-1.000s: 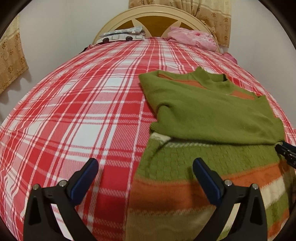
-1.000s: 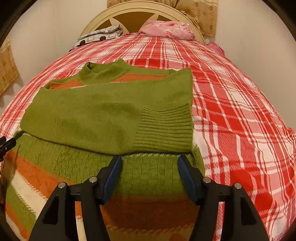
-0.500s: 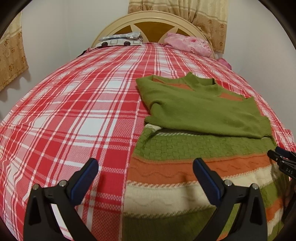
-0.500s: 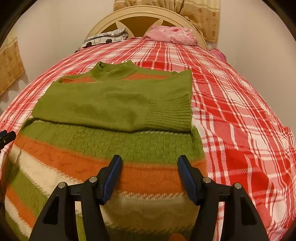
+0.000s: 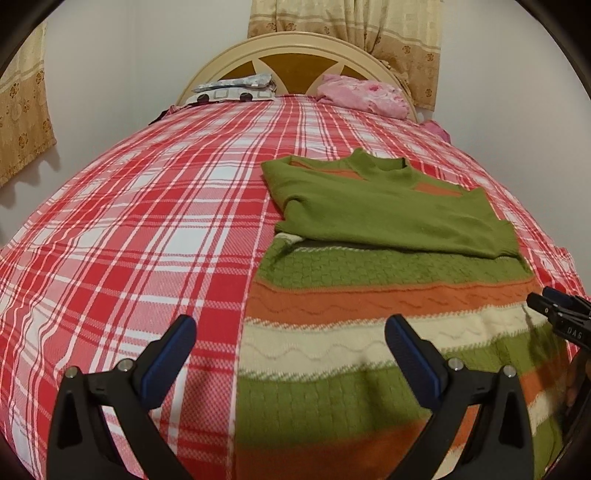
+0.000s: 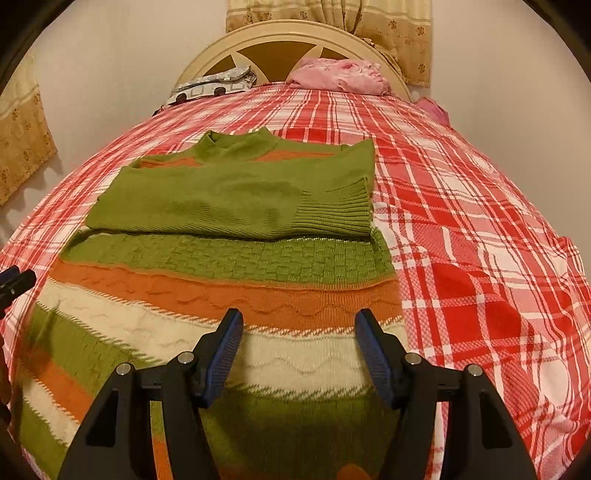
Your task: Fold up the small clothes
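A knitted sweater with green, orange and cream stripes lies flat on the red plaid bed. Both green sleeves are folded across its chest below the collar. My left gripper hovers open above the sweater's left edge, one finger over the bedspread, nothing between the pads. My right gripper hangs open over the cream stripe on the sweater's right part, holding nothing. The right gripper's tip shows at the right edge of the left wrist view, and the left one's at the left edge of the right wrist view.
A cream and brown headboard stands at the far end, with a patterned pillow and a pink bundle of cloth against it. Beige curtains hang behind. White walls flank the bed.
Both grippers have drawn back toward the sweater's hem and risen a little, so more of the striped lower part is in view. Their jaws kept the same width.
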`<state>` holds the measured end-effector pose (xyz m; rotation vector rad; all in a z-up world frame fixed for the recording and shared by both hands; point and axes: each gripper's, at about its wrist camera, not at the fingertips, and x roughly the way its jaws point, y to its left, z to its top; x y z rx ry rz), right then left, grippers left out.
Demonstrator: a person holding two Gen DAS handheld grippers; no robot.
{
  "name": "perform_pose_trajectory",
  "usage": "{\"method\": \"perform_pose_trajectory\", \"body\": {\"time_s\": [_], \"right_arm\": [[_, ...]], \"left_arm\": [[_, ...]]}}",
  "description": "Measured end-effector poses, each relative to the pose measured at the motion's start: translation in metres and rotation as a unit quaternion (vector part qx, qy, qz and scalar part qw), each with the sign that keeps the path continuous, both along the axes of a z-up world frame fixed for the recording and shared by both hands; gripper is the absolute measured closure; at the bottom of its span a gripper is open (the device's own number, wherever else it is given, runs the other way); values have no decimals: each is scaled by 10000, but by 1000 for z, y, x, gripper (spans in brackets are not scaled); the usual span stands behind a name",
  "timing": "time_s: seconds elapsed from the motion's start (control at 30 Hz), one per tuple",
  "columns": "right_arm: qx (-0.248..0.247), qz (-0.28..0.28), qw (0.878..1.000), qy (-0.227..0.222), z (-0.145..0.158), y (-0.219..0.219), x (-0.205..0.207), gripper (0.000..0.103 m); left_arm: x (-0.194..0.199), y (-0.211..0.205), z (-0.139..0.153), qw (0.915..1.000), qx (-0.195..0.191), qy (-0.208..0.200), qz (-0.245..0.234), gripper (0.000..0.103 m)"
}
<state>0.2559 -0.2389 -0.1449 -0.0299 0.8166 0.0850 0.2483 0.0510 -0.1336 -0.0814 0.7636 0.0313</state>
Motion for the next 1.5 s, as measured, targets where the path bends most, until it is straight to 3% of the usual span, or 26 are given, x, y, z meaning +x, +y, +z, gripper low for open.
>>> {"method": "perform_pose_trajectory", "body": {"time_s": [0.77,1.2,1.5], "right_arm": [[0,402,9990,180,-2,15,-76,39],[-10,330,9990,301,-13,1,-122,39],[-95,218,9995,226,-16,-9,-159,39]], "left_arm": [[-67,-6,7,9996,-91,-91,-232,0],[-129,14,-18,9990,-272,331,-127,0],[-157,26,-30,9932,-987,587,-178,19]]}}
